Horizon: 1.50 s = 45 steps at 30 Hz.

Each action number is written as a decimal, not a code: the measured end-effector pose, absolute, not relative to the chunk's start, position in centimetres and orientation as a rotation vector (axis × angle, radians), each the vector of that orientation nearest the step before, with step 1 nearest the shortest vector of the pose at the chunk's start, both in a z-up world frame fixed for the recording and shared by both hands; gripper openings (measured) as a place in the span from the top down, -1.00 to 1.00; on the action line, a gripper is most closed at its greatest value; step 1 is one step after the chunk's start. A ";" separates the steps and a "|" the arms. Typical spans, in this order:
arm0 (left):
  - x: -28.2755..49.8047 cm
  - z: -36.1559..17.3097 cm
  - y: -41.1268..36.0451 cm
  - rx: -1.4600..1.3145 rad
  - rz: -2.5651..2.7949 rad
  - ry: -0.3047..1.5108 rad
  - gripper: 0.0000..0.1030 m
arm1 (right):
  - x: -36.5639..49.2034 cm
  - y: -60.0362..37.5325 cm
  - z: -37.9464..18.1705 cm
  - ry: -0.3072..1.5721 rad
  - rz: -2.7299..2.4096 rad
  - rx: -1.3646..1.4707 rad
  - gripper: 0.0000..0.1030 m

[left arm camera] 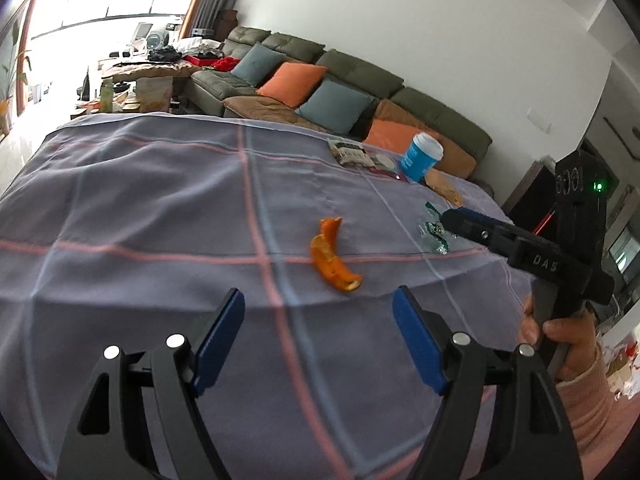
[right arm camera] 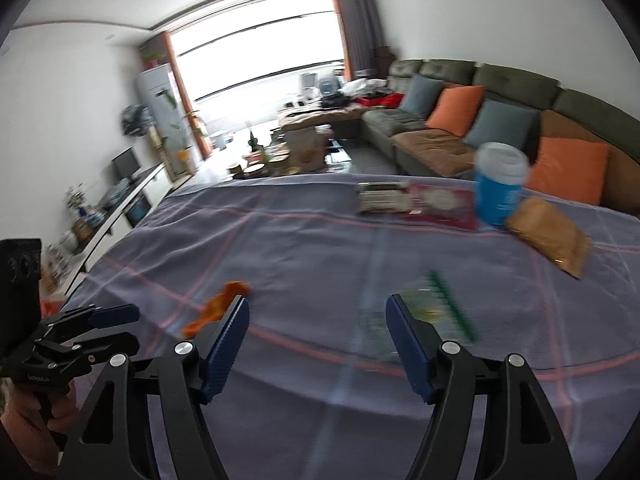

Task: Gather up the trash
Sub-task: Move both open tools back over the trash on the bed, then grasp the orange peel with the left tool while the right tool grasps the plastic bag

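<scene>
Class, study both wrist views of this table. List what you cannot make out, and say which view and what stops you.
1. Wrapper: right wrist view, motion blur smears it; a finger covers its near edge.
2. Orange peel: same view, blurred, lower end behind the other finger.
3. Packet print: left wrist view, too small to read.
4. Right claw over the wrapper: left wrist view, seen side-on, jaw gap hidden.
5. Bin: in neither view.

Motion blur is smearing the green wrapper (right arm camera: 442, 308) and orange peel (right arm camera: 218, 308) in the right wrist view. The right gripper (left arm camera: 450, 218) is partly covering that wrapper in the left wrist view, hiding its jaws
</scene>
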<state>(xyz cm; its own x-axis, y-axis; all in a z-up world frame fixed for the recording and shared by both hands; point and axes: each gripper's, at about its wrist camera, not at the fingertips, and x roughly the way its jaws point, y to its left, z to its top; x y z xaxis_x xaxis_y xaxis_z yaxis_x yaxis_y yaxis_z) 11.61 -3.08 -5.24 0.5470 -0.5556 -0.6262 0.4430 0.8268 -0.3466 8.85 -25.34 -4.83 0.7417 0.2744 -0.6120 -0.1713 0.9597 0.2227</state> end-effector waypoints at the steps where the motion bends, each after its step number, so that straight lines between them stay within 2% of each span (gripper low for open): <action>1: 11.8 -5.3 -3.6 -0.150 -0.597 0.802 -0.42 | 9.0 -26.2 -5.0 0.697 0.225 0.163 -0.40; 10: 14.1 -6.5 -7.3 -0.078 -0.594 0.884 -0.10 | 10.9 -30.9 -6.8 0.755 0.169 0.243 -0.45; 14: 14.6 -6.9 -8.1 -0.051 -0.581 0.896 -0.02 | 11.5 -31.7 -7.6 0.775 0.184 0.279 -0.47; 18: 15.3 -7.1 -8.2 -0.049 -0.560 0.908 0.33 | 11.7 -32.5 -7.9 0.789 0.207 0.324 -0.47; 20: 15.5 -7.1 -8.0 -0.057 -0.560 0.913 0.58 | 11.7 -32.8 -8.1 0.794 0.231 0.352 -0.47; 23: 15.6 -7.1 -7.6 -0.072 -0.564 0.910 0.61 | 11.7 -32.9 -8.2 0.799 0.254 0.374 -0.47; 25: 15.4 -7.0 -7.6 -0.064 -0.561 0.904 0.61 | 11.8 -32.9 -8.4 0.811 0.274 0.384 -0.38; 27: 15.1 -6.8 -7.5 -0.053 -0.557 0.895 0.62 | 11.7 -32.8 -8.4 0.816 0.281 0.381 -0.15; 30: 14.6 -6.5 -7.1 -0.047 -0.554 0.880 0.62 | 11.5 -32.3 -8.3 0.819 0.296 0.366 -0.07; 31: 14.5 -6.4 -6.9 -0.050 -0.552 0.877 0.62 | 11.4 -32.1 -8.2 0.819 0.302 0.361 0.03; 32: 14.3 -6.4 -6.6 -0.053 -0.547 0.872 0.62 | 11.4 -31.9 -8.1 0.819 0.309 0.356 0.29; 33: 14.3 -6.3 -6.4 -0.057 -0.541 0.869 0.62 | 11.3 -31.7 -8.1 0.821 0.315 0.352 0.37; 39: 13.3 -5.7 -4.3 -0.098 -0.521 0.842 0.62 | 10.9 -30.5 -7.9 0.821 0.366 0.337 0.66; 45: 11.9 -4.9 -2.2 -0.115 -0.499 0.814 0.62 | 10.4 -28.9 -7.6 0.810 0.414 0.336 0.77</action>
